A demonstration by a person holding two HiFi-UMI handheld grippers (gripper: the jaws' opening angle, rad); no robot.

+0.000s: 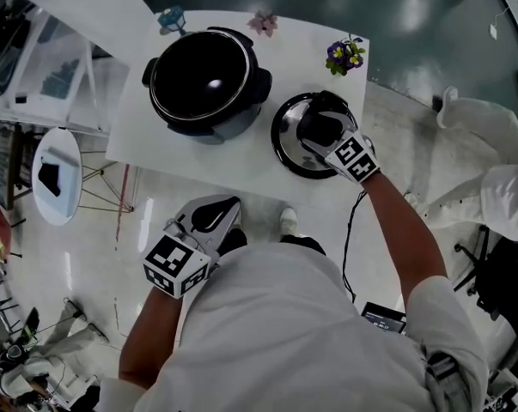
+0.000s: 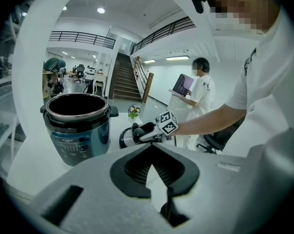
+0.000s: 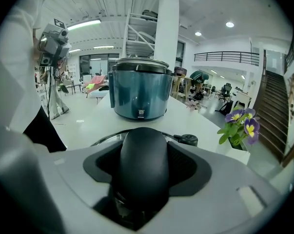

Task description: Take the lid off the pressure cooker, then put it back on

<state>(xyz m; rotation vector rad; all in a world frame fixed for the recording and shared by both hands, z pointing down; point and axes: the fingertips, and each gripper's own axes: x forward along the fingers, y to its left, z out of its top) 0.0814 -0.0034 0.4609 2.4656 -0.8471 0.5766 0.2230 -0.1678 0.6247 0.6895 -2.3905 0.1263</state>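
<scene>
Clamping the black domed handle of the round steel-rimmed lid, which lay on the white table just right of the open dark-blue pressure cooker, your right gripper probably needed a level, centred lift, while your left gripper hung closed and empty.

We count one pressure cooker at the upper middle of the head view and one lid just right of it, both on one desk. We count two tools: the left tool at lower left and the right tool at centre right. Along the desk's upper edge we count three small decorations: one purple potted flower, one pink flower and one blue ornament.
</scene>
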